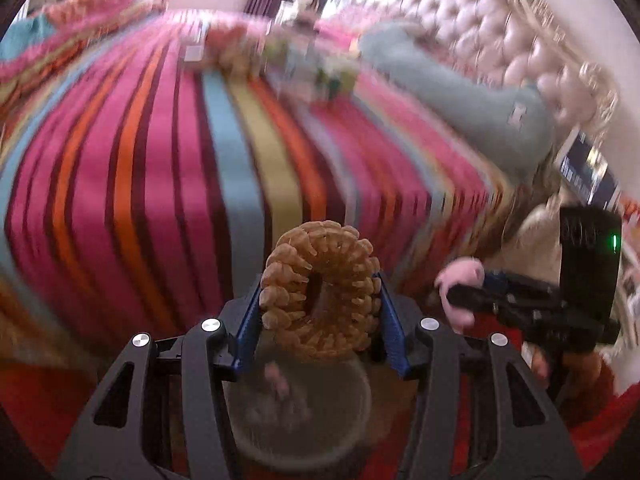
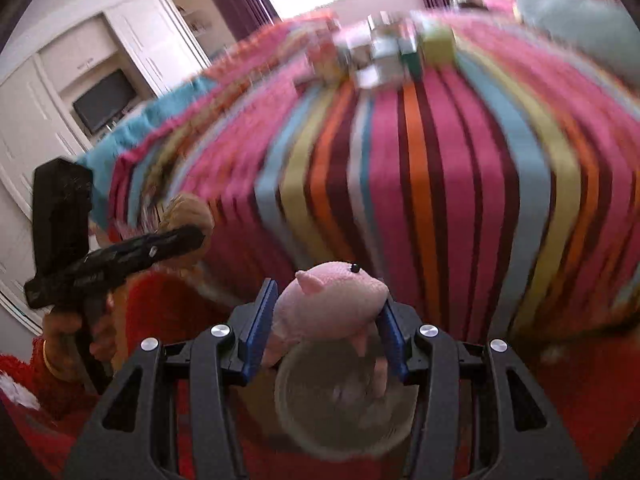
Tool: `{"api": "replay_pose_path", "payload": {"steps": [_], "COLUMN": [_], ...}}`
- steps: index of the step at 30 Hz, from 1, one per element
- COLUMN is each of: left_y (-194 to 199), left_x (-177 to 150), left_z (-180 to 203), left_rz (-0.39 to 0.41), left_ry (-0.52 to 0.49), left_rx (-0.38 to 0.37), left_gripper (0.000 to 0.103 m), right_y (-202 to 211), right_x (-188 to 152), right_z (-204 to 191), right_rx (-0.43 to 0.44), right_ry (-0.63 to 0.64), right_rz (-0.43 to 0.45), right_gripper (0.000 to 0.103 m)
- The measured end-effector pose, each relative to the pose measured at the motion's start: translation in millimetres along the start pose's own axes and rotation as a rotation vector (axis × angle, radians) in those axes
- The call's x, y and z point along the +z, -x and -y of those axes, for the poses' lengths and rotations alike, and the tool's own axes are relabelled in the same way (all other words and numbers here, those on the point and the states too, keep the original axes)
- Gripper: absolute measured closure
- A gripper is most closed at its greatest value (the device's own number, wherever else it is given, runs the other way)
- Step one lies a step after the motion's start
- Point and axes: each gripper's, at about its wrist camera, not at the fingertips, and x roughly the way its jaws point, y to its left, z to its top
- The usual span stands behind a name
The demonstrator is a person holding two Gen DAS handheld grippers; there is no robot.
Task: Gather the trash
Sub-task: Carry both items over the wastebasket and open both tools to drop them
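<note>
Tongs in the left hand (image 1: 320, 300) are clamped on a tan ring-shaped knobbly toy (image 1: 320, 288), which sits upright between the blue pads. The right tongs (image 2: 326, 316) are clamped on a small pink plush pig (image 2: 332, 300), also pressed between blue pads. Both toys are held in the air in front of a bed with a striped cover (image 2: 440, 180) of pink, orange, blue and yellow. Far on the bed lies a blurred group of small boxes and wrappers (image 2: 384, 56). A light blue pillow (image 1: 460, 92) rests beside the tufted headboard (image 1: 500, 28). A white cabinet with a dark screen (image 2: 106, 100) stands behind.
</note>
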Motion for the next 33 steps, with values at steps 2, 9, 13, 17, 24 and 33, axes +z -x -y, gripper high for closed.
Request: {"api": "replay_pose_path", "payload": {"steps": [2,9,13,17,24,33], "left_y": [-19.3,-109.7,-137.5,-146.8,-150.7,-149.7], "left_x": [-30.1,-92.5,-102.0,-107.1,-110.0,-110.2], "left_z": [-2.9,-26.5,-37.2,-44.7,-43.8,-45.6], "left_rz": [-0.087,-0.34,-0.427,-0.466,-0.476,-0.472], "left_ry": [0.027,0.077,0.104,0.138,0.136,0.147], "left_rx": [0.009,0.086,0.098,0.129,0.118,0.11], "left_gripper": [0.052,0.052,0.05,0.022,0.015,0.015], "right_y": [-20.8,-99.8,-123.6,-124.0,-123.3,-125.5], "right_x": [-19.0,-61.9,-73.0,-76.7,-80.0,-81.1], "right_z": [5.4,10.8,8.0,10.2,24.2,32.9], "right_rx": [0.002,-0.044,-0.062,-0.078,-0.146,-0.186], "right_ry": [-0.035,-0.009,0.022,0.026,-0.02,-0.048], "right_rz": [-0.076,-0.284,-0.356,-0.365,-0.366,-0.376], "right_gripper": [0.056,0.056,0.056,0.029,0.024,0.024]}}
